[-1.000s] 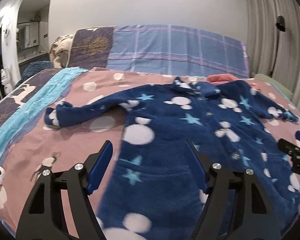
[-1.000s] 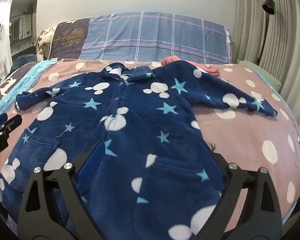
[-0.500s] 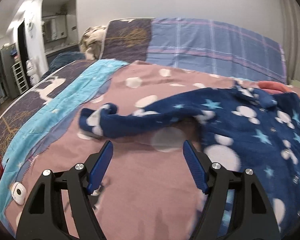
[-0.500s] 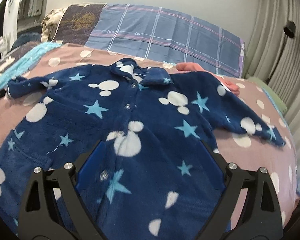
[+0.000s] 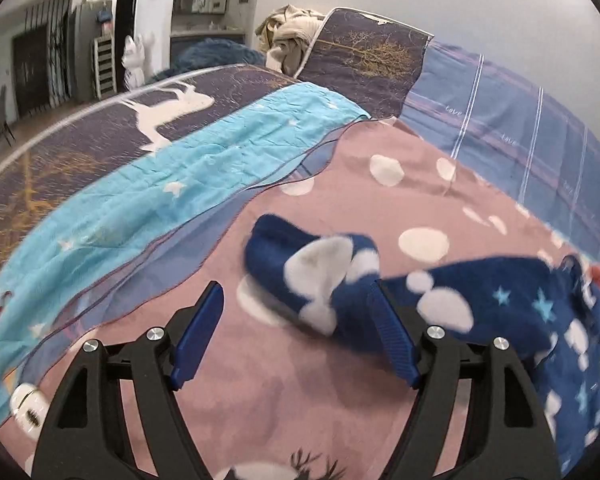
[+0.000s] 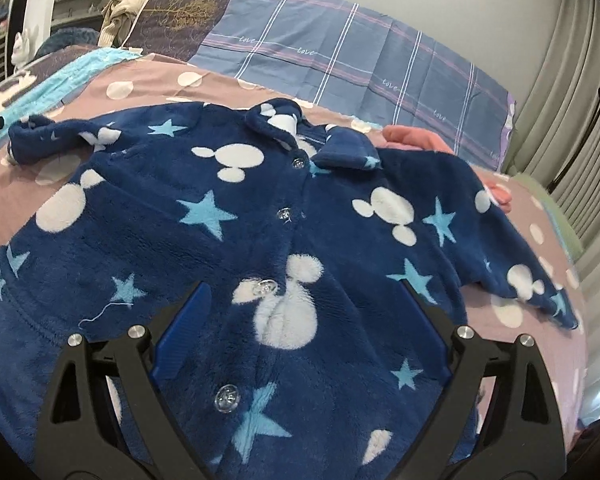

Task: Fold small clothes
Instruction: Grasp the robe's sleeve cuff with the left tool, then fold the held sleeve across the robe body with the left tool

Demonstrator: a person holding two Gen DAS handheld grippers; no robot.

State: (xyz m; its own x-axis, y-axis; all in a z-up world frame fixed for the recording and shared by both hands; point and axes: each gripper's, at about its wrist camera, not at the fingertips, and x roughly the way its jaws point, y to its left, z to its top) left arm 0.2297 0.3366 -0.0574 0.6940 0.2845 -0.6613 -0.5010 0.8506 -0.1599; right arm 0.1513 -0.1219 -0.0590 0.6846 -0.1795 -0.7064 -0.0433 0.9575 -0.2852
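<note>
Jaws of both the left gripper and right gripper are spread, pinching nothing. Left sits near the sleeve cuff; right hangs over the blue fleece jacket on the bed.

The fleece jacket is navy with white mouse-head blobs and pale blue stars (clear buttons down the front). Under it, the bedspread is dusty pink with white dots; at 10 o'clock, a turquoise sheet.
</note>
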